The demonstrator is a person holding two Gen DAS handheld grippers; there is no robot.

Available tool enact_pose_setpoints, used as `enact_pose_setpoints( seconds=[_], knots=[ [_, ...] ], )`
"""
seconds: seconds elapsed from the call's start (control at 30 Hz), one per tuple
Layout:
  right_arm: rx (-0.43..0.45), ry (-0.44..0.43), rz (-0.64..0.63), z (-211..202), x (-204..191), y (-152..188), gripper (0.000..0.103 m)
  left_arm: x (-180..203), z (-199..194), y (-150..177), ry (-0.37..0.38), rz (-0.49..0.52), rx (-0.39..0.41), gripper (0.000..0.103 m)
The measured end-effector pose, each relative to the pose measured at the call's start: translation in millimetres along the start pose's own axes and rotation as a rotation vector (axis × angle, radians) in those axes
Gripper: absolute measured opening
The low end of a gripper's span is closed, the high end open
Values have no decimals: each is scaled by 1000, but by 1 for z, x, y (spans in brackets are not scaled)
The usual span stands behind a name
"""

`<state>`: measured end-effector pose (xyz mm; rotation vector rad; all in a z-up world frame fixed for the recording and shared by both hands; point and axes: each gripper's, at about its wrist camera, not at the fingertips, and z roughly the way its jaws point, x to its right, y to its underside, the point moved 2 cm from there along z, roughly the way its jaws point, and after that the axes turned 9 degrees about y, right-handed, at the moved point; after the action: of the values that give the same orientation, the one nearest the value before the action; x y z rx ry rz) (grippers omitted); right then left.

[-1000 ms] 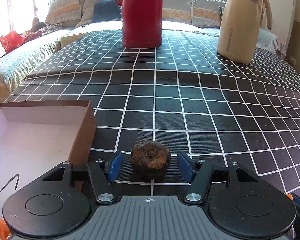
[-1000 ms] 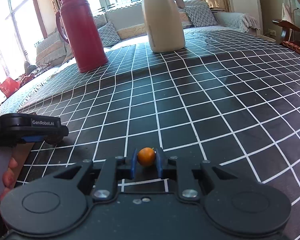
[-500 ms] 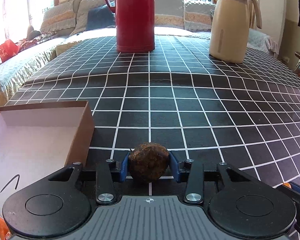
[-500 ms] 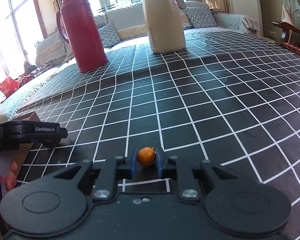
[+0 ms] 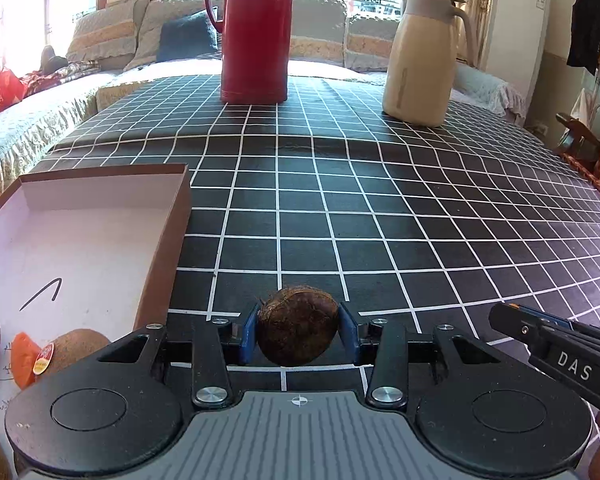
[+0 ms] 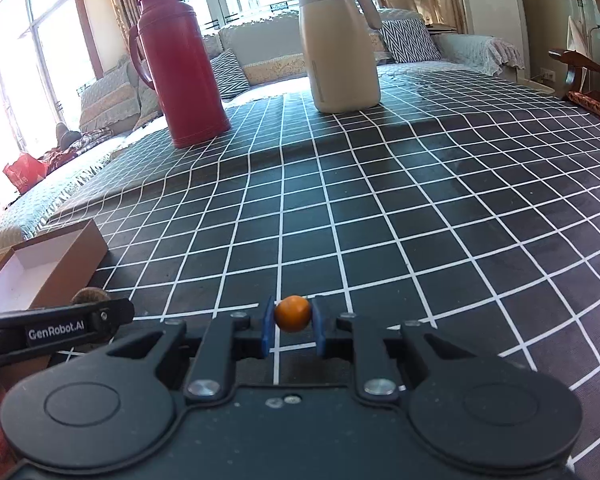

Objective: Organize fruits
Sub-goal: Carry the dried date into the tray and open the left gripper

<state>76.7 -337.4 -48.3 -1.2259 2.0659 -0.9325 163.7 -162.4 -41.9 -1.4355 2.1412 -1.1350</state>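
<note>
Nearest to us, our left tool [image 5: 298, 334] has its blue pads pressed against both sides of a rough brown round fruit [image 5: 297, 325], which it holds just above the checked desk [image 5: 380, 208]. Its jaws have just closed in on that fruit. Our right tool [image 6: 292, 326] is clamped narrowly on a small orange fruit [image 6: 293, 313], also held over the desk. In the left wrist view the right tool's black body comes in from the lower right edge; in the right wrist view the left tool's black arm, lettered GenRobot.AI, lies at the lower left with the brown fruit peeking over it.

Just to the left of the left tool sits an open cardboard box [image 5: 162, 252], brown outside and pale inside. At its near end lie a kiwi with a sticker [image 5: 70, 350], an orange-coloured piece [image 5: 22, 356] touching it, and more brown fruit cut off by the frame edge. The far part of the box is bare.

Farther along the desk stand a red thermos [image 5: 256, 28] and, well apart to its right, a cream jug [image 5: 418, 60], both upright. Beyond the desk we see a sofa with cushions [image 5: 108, 36] under bright windows.
</note>
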Motion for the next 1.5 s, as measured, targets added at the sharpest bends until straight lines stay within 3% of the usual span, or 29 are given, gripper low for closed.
enact_pose_setpoints(
  seconds=[0.37,0.57,1.2,1.5],
  knots=[
    [-7,-25,-9,-8,-6,7,19,-9,-38,12,63,-8,50,42],
    [-4,-41,-16,-11,-14,8,19,-33,-55,12,75,-77,80,42],
    [-4,-71,-34,-16,-25,14,19,-89,-62,7,-44,-155,154,42],
    [-6,-84,-42,-15,-36,15,19,-129,-56,3,-125,-201,148,42]
  ],
)
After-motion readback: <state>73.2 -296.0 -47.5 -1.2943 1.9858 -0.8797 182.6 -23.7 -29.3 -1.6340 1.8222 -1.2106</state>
